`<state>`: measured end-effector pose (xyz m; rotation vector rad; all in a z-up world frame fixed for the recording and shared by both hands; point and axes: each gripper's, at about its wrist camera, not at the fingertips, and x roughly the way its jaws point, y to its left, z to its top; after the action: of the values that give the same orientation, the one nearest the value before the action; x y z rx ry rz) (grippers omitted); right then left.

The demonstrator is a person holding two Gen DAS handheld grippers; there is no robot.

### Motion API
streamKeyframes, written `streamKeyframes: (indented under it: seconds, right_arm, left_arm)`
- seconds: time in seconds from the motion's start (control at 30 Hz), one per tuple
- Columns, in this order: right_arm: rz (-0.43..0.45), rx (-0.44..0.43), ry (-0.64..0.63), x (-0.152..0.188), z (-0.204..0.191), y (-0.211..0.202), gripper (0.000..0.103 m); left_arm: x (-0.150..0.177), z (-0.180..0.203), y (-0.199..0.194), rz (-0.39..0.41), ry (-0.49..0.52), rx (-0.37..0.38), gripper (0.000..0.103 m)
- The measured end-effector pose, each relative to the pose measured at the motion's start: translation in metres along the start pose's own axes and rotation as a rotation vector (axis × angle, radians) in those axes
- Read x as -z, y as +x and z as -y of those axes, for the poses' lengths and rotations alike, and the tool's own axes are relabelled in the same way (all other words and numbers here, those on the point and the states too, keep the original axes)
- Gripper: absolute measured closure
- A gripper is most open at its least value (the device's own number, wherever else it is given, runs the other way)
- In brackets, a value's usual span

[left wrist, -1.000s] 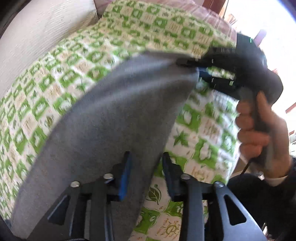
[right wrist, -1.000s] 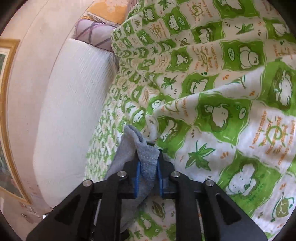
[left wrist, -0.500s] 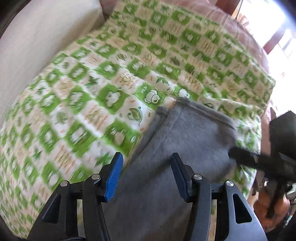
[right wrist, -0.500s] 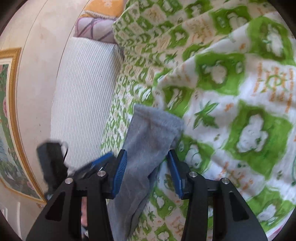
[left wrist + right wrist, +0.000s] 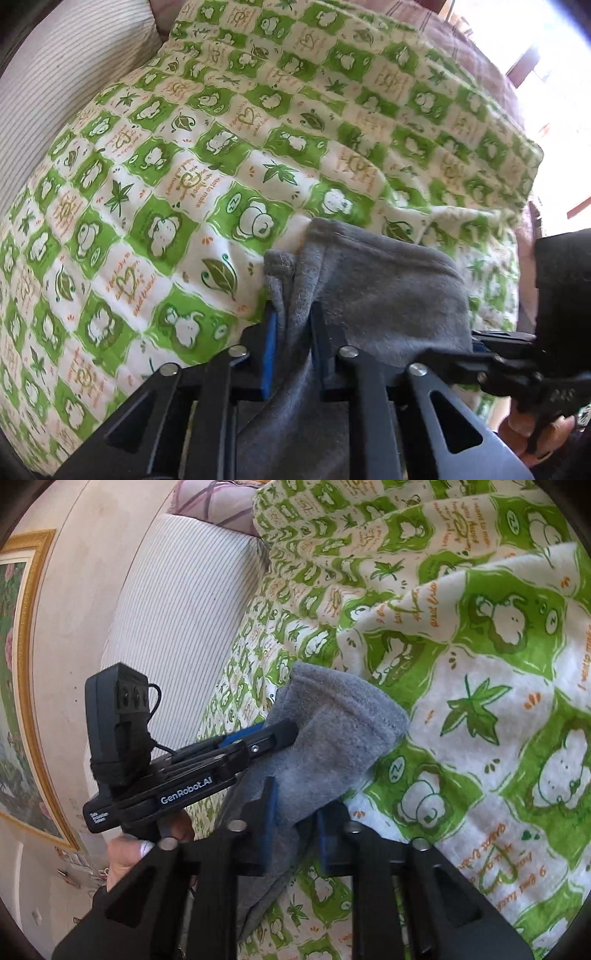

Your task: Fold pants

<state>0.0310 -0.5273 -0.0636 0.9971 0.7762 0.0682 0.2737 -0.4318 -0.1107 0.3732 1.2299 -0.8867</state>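
Grey fleece pants [image 5: 384, 280] lie on a green and white patterned blanket [image 5: 155, 206], their end doubled over. My left gripper [image 5: 293, 332] points steeply down at the left corner of that end; its jaws are closing and a bunched fold of grey fabric sits pinched between the blue pads. In the right wrist view the same grey pants [image 5: 343, 731] run down toward the camera. My right gripper [image 5: 293, 823] is closing too, with the fabric's edge pressed between its pads. The left gripper [image 5: 288, 734] shows there from the side, a hand [image 5: 147, 849] holding it.
A white striped cushion [image 5: 177, 620] lies along the blanket's far side, with a pale wall and a gold-framed picture [image 5: 22, 686] behind it. The right gripper [image 5: 436, 358] enters the left wrist view from the right. Bright window light fills the upper right corner there.
A second ago the pants hung lifted; now they lie doubled on the blanket. Both grippers opened half a second ago and have closed again on fabric near the folded end.
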Motion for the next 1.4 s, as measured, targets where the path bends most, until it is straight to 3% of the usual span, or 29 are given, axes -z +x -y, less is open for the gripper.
streamKeyframes:
  seconds: [0.37,0.57,0.73,0.97,1.4]
  right_arm:
    - [0.094,0.004,-0.192,0.012,-0.056,-0.022,0.088]
    - [0.114,-0.093,-0.251,0.030,-0.090,-0.035,0.089]
    - [0.073,-0.191,-0.316,0.055,-0.126,-0.028,0.089]
    - [-0.015,-0.262,-0.395,0.094,-0.165,-0.011,0.089]
    - [-0.176,-0.258,-0.508,0.169,-0.218,0.039,0.089]
  left_arm:
    - [0.032,-0.001,-0.086,0.154,-0.013,0.030,0.092]
    - [0.054,-0.021,-0.128,0.251,-0.051,0.055,0.092]
    - [0.091,-0.042,-0.160,0.316,-0.112,0.072,0.092]
    - [0.146,-0.074,-0.188,0.391,-0.211,0.120,0.092]
    - [0.234,-0.126,-0.204,0.455,-0.364,0.139,0.092]
